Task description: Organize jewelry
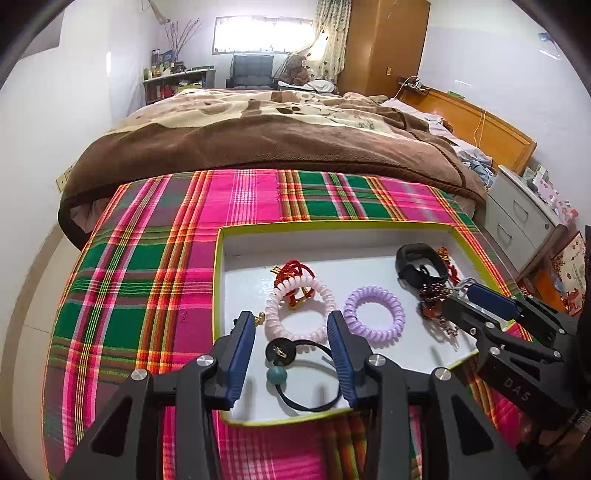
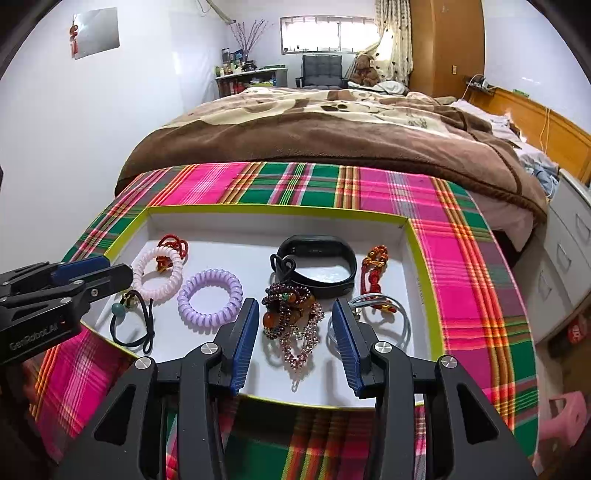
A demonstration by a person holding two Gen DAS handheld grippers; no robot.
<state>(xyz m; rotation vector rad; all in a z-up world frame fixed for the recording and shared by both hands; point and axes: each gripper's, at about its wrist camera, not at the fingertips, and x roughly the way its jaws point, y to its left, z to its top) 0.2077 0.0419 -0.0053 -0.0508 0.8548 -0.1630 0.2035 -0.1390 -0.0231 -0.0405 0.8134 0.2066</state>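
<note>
Lettering "DAS" on the black body of the right tongs (image 1: 484,302) (seen from the left wrist view). Lettering "GenRobot.AI" on the black body of the left tongs (image 2: 110,271) (right wrist view). No other text is legible.

A home bedroom: a bed (image 2: 332,125) under a brown blanket (image 1: 258,144), a wooden headboard (image 1: 476,125), a wardrobe (image 2: 447,44), a curtained window (image 2: 325,35), an armchair (image 2: 320,72) and a teddy bear (image 2: 365,68).
</note>
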